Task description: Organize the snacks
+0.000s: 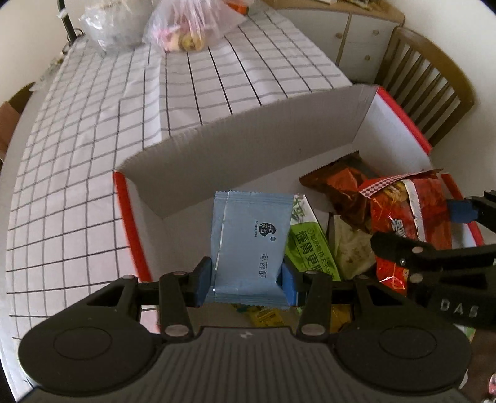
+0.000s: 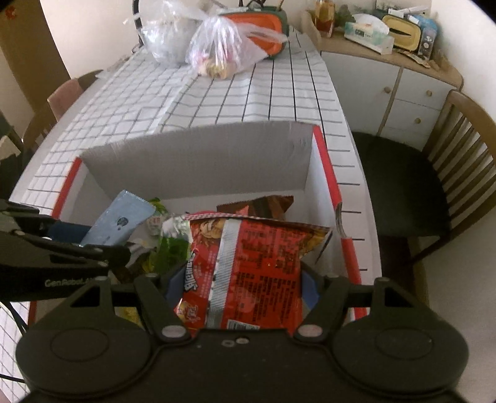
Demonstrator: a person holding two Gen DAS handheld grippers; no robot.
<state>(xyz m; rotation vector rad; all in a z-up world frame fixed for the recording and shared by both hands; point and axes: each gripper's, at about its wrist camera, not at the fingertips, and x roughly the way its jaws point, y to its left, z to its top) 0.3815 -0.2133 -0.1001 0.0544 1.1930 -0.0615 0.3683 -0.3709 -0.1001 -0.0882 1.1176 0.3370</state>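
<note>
My left gripper is shut on a light blue snack packet and holds it over the red-edged cardboard box. The packet also shows in the right wrist view. My right gripper is shut on a red snack bag above the same box; that bag shows in the left wrist view. Inside the box lie a green packet, a brown-red bag and other snacks.
The box stands on a table with a white checked cloth. Clear plastic bags and an orange container sit at the far end. A wooden chair and a white cabinet stand to the right.
</note>
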